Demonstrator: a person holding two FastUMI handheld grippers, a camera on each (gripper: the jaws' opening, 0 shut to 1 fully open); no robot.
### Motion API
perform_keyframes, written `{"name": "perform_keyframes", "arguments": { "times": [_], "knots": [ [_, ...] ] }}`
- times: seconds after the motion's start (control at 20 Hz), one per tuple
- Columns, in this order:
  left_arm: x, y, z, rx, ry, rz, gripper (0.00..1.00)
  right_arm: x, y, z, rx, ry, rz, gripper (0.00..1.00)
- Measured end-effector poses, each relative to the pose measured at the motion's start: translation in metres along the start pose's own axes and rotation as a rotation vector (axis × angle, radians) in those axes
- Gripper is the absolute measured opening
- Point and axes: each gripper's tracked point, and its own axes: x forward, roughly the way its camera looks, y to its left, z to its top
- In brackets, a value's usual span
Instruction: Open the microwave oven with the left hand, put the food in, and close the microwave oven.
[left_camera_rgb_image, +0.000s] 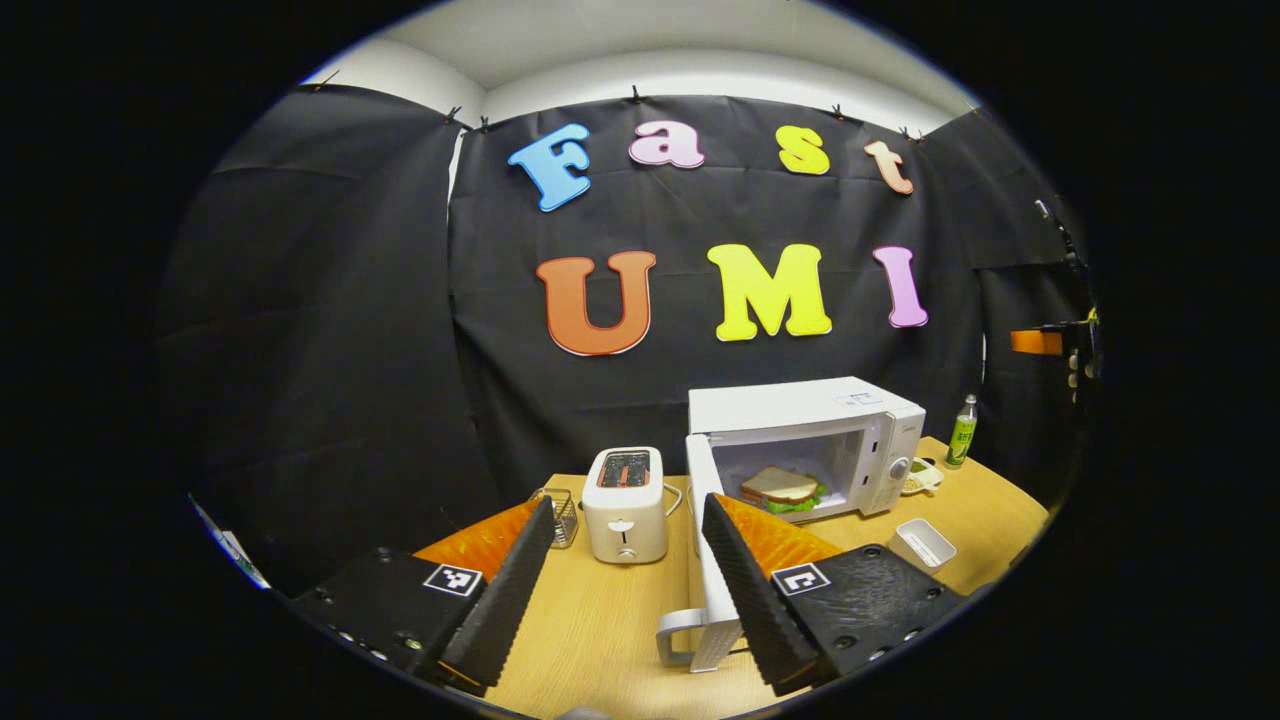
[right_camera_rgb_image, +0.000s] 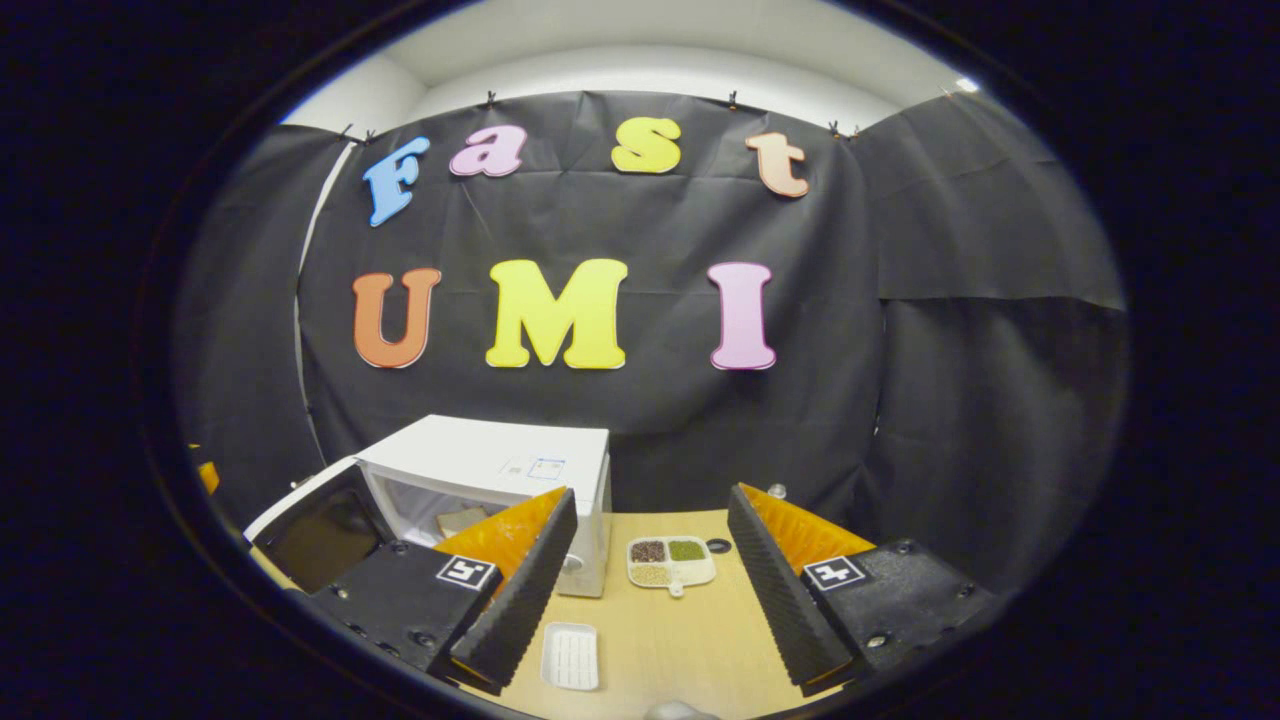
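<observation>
Sandwich sat inside the microwave; both claws, left and right, gaped empty. Next: left must swing the door shut.

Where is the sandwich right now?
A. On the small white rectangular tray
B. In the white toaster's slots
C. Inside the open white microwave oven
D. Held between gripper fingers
C: the sandwich lies inside the white microwave oven, whose door stands swung open.

The microwave at the right centre has a smooth white shell. The table looks like pale matt wood. The gripper fingers have ribbed black pads.
</observation>
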Motion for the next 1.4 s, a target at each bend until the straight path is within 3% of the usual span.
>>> {"name": "perform_keyframes", "arguments": {
  "times": [0.05,0.1,0.2,0.25,0.3,0.35,0.5,0.55,0.6,0.65,0.8,0.85,0.9,1.4],
  "knots": [
    [0.002,0.006,-0.002,0.01,0.0,0.016,0.79,-0.003,-0.003,-0.001,0.003,0.007,-0.002,0.97],
    [0.003,0.005,-0.005,0.013,0.008,0.008,0.63,-0.005,-0.006,-0.001,0.007,0.012,-0.005,0.97],
    [0.007,0.003,-0.012,0.023,0.012,-0.003,0.7,-0.009,-0.01,-0.002,0.019,0.021,-0.008,0.97],
    [0.01,0.006,-0.016,0.033,0.013,0.006,0.44,-0.011,-0.011,-0.002,0.019,0.026,-0.009,0.97],
    [0.012,0.007,-0.021,0.04,0.017,0.006,0.37,-0.013,-0.013,-0.002,0.02,0.029,-0.01,0.97],
    [0.014,0.006,-0.027,0.047,0.015,0.004,0.21,-0.015,-0.014,-0.002,0.019,0.029,-0.008,0.97],
    [0.02,0.009,-0.046,0.071,0.037,0.007,0.0,-0.019,-0.017,-0.004,0.002,0.046,-0.014,0.97],
    [0.025,0.011,-0.052,0.069,0.047,0.009,0.02,-0.022,-0.017,-0.002,0.005,0.046,-0.013,0.97],
    [0.026,0.011,-0.06,0.065,0.059,0.003,0.0,-0.024,-0.017,-0.001,0.008,0.048,-0.013,0.91],
    [0.026,0.011,-0.066,0.057,0.062,-0.003,0.0,-0.027,-0.017,-0.001,0.007,0.051,-0.013,0.97],
    [0.041,0.01,-0.089,0.028,0.086,-0.033,0.0,-0.036,-0.016,0.0,0.001,0.057,-0.015,0.97],
    [0.044,0.007,-0.096,0.019,0.097,-0.044,0.0,-0.039,-0.016,-0.001,0.004,0.063,-0.017,0.91],
    [0.048,0.006,-0.102,0.01,0.102,-0.055,0.0,-0.042,-0.016,-0.002,0.008,0.069,-0.018,0.97],
    [0.051,-0.026,-0.124,0.043,0.127,-0.143,0.0,-0.066,-0.02,-0.016,0.025,0.104,-0.034,0.97]
  ]
}}
